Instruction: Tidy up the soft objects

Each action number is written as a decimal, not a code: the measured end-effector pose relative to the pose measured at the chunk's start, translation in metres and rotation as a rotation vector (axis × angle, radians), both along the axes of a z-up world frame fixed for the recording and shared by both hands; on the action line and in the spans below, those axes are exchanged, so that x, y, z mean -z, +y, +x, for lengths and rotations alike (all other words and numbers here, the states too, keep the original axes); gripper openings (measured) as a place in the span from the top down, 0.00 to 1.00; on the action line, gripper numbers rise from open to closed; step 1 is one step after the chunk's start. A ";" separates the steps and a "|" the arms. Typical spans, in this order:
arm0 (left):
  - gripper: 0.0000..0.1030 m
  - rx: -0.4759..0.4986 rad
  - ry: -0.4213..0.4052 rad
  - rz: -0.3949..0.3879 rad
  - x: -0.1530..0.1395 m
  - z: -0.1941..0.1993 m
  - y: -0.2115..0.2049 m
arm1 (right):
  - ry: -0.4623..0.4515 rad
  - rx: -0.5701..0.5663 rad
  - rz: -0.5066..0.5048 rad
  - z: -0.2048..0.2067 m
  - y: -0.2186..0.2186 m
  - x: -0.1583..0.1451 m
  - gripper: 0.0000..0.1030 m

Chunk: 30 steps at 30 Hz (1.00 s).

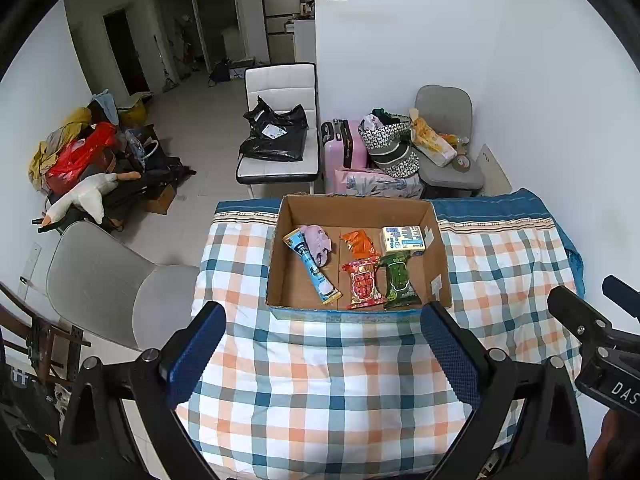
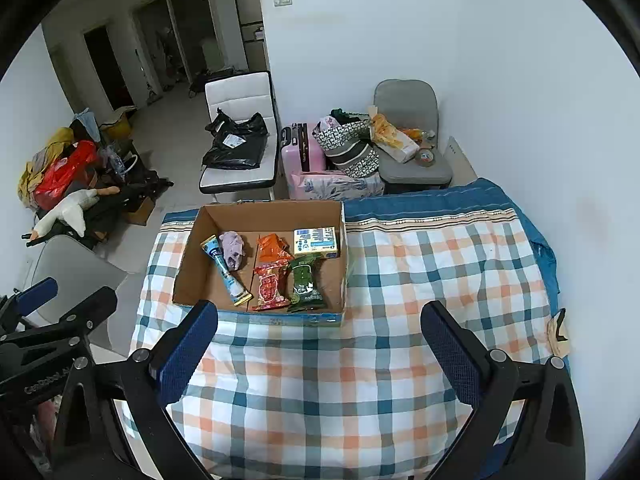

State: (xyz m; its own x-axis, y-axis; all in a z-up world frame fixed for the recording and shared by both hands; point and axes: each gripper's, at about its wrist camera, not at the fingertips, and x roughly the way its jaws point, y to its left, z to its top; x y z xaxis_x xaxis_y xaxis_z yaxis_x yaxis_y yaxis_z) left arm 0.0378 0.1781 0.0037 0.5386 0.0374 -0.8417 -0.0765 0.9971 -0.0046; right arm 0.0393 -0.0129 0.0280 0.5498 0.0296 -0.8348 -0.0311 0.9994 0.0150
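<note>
The checked cloth [image 1: 320, 380] covers the table and carries no loose item in either view; the box [image 1: 438, 248] stands on it toward the far edge, open at the top. Every soft object in view lies on the box floor, so the sorting step appears complete or close to it, and the step in hand reads as a hold or a final check. The left gripper [image 1: 322, 354] hovers over the cloth just before the near wall of the box, jaws spread wide, nothing between them. The right gripper [image 2: 318, 354] hovers beside it over the cloth, jaws likewise spread and empty. Any next move would call for a search for further soft items outside the box, or, failing that, a straightening of the contents; either gripper has free access from above. Contents: a white pack [image 1: 402, 239] at the far right corner; a blue tube pouch [image 1: 311, 266] lying diagonally at the left; a green pack [image 1: 398, 280] and a red pack [image 1: 363, 284] side by side near the front wall; a crumpled lilac cloth [image 1: 317, 242] touching the tube pouch; an orange pack [image 1: 359, 243] behind the red pack
</note>
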 end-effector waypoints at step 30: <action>0.03 -0.010 -0.020 -0.002 -0.014 0.002 -0.003 | -0.005 -0.004 -0.008 0.003 -0.004 -0.001 0.00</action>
State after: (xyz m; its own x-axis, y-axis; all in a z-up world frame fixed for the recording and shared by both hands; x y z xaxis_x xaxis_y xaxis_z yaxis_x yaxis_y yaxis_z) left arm 0.0398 0.1753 0.0178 0.5548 0.0413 -0.8309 -0.0863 0.9962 -0.0082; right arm 0.0428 -0.0171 0.0293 0.5541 0.0250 -0.8321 -0.0349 0.9994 0.0068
